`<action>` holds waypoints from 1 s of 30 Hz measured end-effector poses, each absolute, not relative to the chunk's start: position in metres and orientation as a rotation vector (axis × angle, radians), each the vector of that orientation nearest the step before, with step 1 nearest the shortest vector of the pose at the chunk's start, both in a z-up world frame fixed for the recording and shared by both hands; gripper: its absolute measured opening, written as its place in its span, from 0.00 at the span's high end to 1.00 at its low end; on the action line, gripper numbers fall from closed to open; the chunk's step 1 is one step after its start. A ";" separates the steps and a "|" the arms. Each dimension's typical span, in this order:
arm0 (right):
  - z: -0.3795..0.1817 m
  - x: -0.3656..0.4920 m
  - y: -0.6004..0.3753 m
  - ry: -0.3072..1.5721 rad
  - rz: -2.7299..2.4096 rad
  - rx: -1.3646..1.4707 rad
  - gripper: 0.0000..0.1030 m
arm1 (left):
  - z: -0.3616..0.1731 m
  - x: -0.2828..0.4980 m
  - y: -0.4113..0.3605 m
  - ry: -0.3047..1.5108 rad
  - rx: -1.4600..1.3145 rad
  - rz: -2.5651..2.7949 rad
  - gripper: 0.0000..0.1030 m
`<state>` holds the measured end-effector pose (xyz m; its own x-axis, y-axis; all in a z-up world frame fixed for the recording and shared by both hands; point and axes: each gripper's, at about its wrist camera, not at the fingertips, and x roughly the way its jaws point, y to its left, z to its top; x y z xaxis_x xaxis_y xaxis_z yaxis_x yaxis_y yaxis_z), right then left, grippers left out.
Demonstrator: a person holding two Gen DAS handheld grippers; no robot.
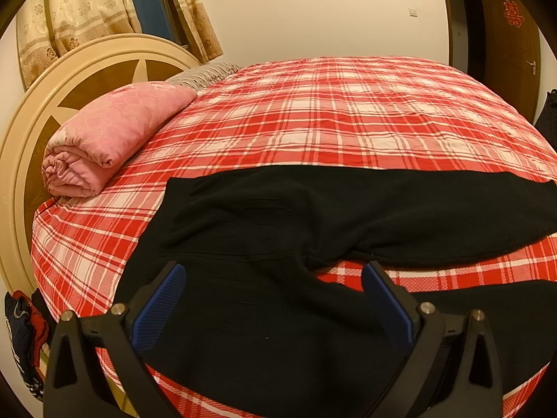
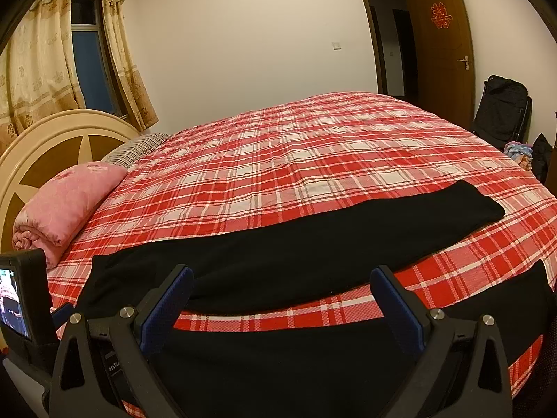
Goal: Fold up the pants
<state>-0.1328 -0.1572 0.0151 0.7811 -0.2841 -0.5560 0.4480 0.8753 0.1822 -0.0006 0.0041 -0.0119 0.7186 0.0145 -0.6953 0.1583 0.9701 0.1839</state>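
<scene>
Hand-held gripper (image 1: 273,273) agape over pants (image 1: 313,209)

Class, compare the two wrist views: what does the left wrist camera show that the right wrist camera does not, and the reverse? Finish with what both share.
Left wrist only: dark and red clothes hanging beside the bed's edge, and the crotch of the black pants where the legs split.

Right wrist only: the far leg's cuff, a black chair, a small screen.

Both: the plaid bedsheet, the rolled pink quilt, the headboard, curtains, the door, and an open hand-held gripper: left, right.
</scene>
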 end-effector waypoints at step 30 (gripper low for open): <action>-0.004 -0.033 -0.196 0.762 -0.174 0.250 0.01 | -0.017 0.072 0.043 0.840 0.214 -0.095 0.00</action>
<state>-0.0333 -0.1956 -0.0035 0.7116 -0.0650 -0.6996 0.2450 0.9562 0.1603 0.0724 0.0432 -0.0169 0.6650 0.0009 -0.7469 0.1679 0.9742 0.1506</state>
